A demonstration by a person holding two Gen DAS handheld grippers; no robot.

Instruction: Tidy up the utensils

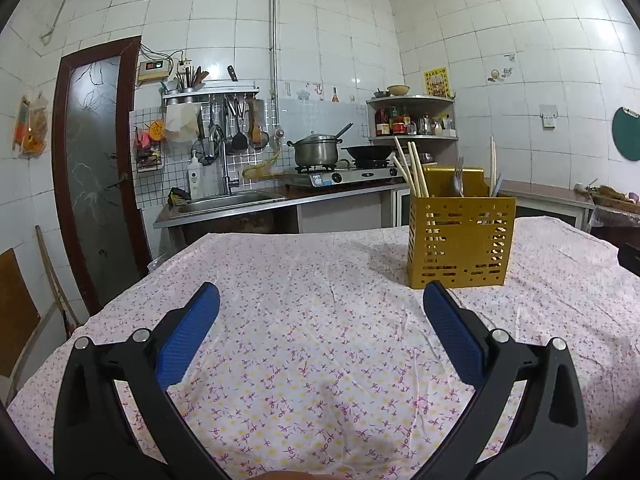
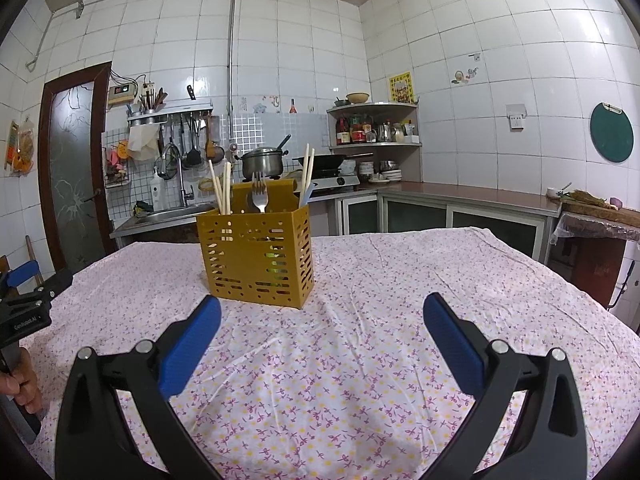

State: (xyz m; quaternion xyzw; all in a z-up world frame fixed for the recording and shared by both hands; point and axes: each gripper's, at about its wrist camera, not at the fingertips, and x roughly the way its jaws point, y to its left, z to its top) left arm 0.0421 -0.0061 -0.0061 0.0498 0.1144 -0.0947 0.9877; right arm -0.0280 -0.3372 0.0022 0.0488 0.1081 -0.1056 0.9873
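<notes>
Both claws are spread wide and hold nothing: the left gripper (image 1: pixel 320 304) and the right gripper (image 2: pixel 320 312) hover low over the flowered tablecloth (image 2: pixel 360 360), blue pads apart. The yellow utensil caddy (image 2: pixel 256 256) stands upright on the cloth, ahead and to the left of the right claw, and ahead and to the right of the left one, clear of both. It holds pale chopsticks (image 2: pixel 222 192) at its left end, a metal fork (image 2: pixel 260 196) in the middle, and more chopsticks (image 2: pixel 307 168) with a bluish handle (image 2: pixel 305 196) at its right end. No loose utensils show on the cloth, so the sorting looks largely done. The chopsticks are probably light, stiff and smooth, apt to roll or twist in the pads; pinch them across the upper shaft, above the rim. The fork is likely heavier and slick; take it by the neck below the tines. The perforated caddy seems thin and light, so a sideways tug could tip it.
</notes>
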